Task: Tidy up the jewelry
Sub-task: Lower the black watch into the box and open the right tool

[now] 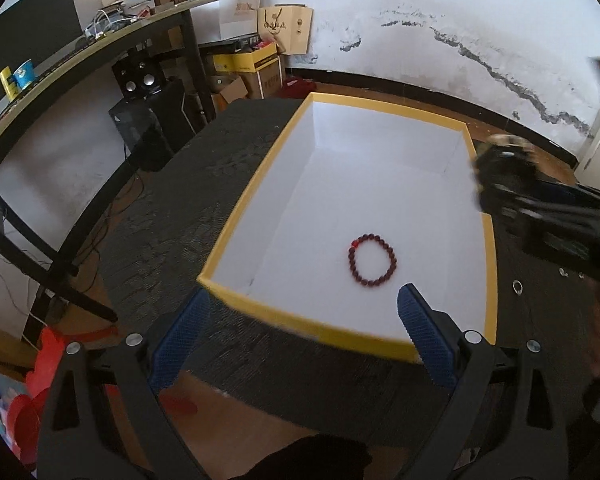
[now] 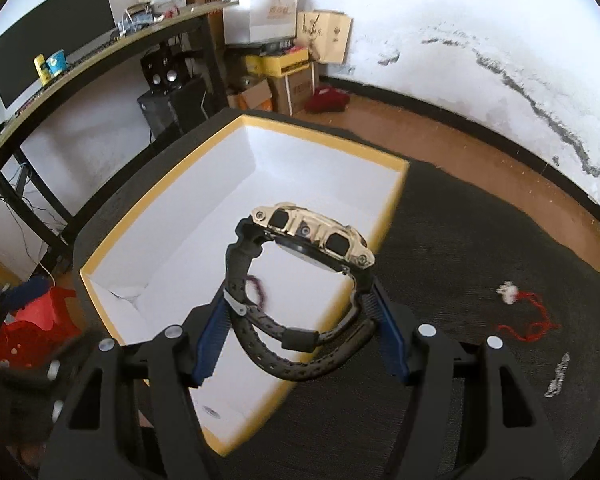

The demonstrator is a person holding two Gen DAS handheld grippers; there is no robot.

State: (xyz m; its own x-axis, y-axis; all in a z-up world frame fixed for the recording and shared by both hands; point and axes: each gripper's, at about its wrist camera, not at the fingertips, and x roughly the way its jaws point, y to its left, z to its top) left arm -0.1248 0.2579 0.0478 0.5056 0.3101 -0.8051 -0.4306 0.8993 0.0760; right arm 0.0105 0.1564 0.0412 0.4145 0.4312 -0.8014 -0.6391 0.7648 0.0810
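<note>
A white box with a yellow rim (image 1: 476,148) (image 2: 392,196) sits on the dark table. A red bead bracelet (image 1: 372,260) lies on its floor; in the right wrist view it (image 2: 260,294) shows partly behind the watch strap. My right gripper (image 2: 298,320) is shut on a gold-and-black wristwatch (image 2: 312,232) and holds it over the box's right side; it appears blurred in the left wrist view (image 1: 508,172). My left gripper (image 1: 304,320) is open and empty at the box's near rim.
A small ring (image 1: 517,288) and tiny pieces lie on the table right of the box. A red cord with a white charm (image 2: 528,312) and a silver chain (image 2: 558,376) lie farther right. A desk (image 1: 100,40), speakers and cardboard boxes stand behind left.
</note>
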